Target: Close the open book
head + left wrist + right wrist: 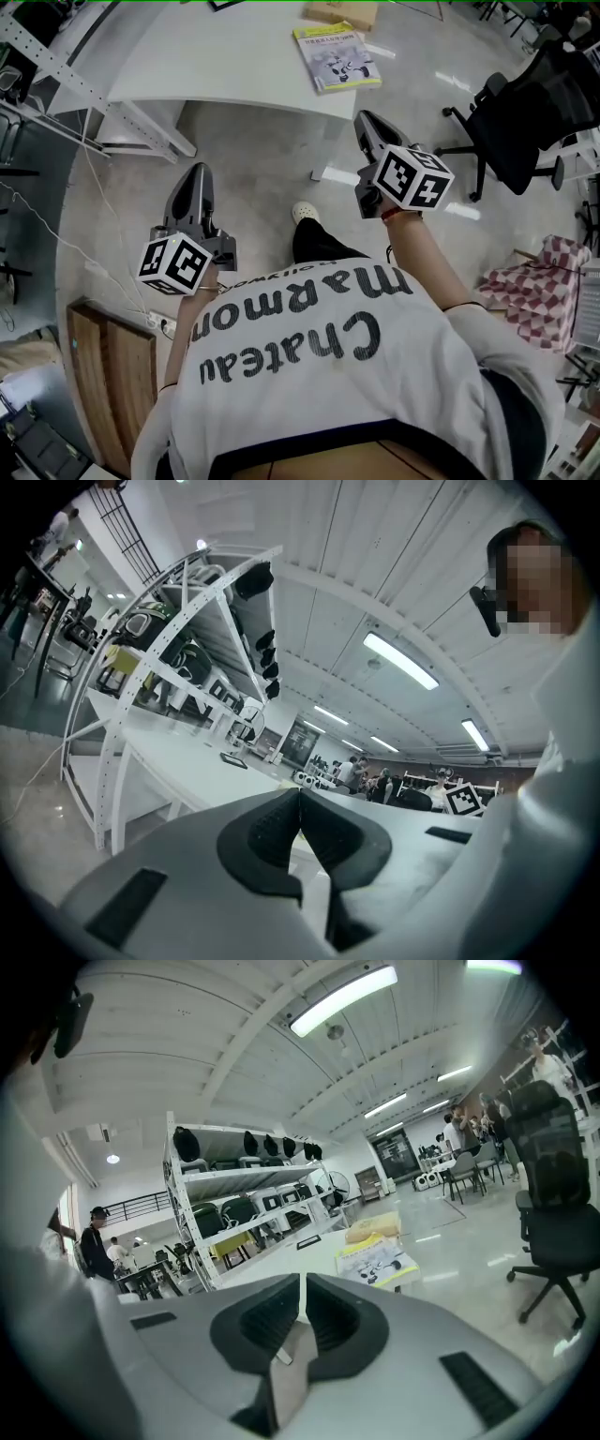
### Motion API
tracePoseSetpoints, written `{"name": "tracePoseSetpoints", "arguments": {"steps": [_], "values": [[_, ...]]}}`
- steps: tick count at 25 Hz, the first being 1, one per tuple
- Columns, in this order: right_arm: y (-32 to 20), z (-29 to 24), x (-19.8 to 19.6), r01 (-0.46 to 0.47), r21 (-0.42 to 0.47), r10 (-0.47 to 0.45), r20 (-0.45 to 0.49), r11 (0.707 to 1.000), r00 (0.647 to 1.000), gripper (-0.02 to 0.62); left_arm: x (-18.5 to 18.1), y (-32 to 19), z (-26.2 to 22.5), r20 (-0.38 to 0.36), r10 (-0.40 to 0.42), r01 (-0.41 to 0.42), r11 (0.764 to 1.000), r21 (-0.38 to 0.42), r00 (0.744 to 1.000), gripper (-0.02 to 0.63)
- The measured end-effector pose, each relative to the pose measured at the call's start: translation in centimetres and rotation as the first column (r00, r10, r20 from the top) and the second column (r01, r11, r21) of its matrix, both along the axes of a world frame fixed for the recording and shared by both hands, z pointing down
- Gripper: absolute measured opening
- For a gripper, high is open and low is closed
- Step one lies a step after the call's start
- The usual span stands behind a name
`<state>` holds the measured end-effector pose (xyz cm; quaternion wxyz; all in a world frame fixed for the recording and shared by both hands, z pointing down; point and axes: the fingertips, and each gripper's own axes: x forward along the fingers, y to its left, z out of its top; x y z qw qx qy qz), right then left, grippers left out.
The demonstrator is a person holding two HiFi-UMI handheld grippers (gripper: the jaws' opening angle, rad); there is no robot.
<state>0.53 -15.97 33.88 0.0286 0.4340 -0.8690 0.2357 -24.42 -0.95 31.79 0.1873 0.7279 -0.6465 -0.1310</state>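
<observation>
Up on the white table (pixel 206 66), near its corner, the book (pixel 336 56) lies flat with its cover facing up, and it looks shut. A brown cardboard packet (pixel 337 13) sits just behind it, touching or nearly touching its far edge.

Down below the table edge, both tools are held out over the pale floor (pixel 262 178), well apart from the book. The left gripper (pixel 195 173) points ahead on the left side, with its marker cube (pixel 174 262) close to the person's white shirt (pixel 319 375). In the left gripper view, the left gripper (pixel 300 794) has its jaws pressed together at the tip with nothing between them.

Over on the other side, the right gripper (pixel 364 117) reaches closer to the table, its tip just short of the table's edge below the book. The right gripper view looks along clenched jaws too: the right gripper (pixel 305 1283) is empty, and the book (pixel 375 1262) shows beyond it on the tabletop, with the cardboard packet (pixel 373 1227) behind.

A black office chair (pixel 530 112) stands to the right, clear of the table. A red and white checked cloth (pixel 534 291) lies lower right, and a wooden panel (pixel 112 375) lies on the floor lower left. One pale shoe (pixel 305 213) peeks out between the two grippers.
</observation>
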Motion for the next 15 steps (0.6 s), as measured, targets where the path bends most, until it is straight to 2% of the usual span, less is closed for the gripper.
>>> {"name": "tracePoseSetpoints", "arguments": {"steps": [15], "values": [[0.99, 1.06, -0.63, 0.031, -0.028, -0.031, -0.01, 0.999, 0.999, 0.04, 0.32, 0.6, 0.0, -0.005, -0.005, 0.005, 1.0, 0.0, 1.0, 0.025]]}}
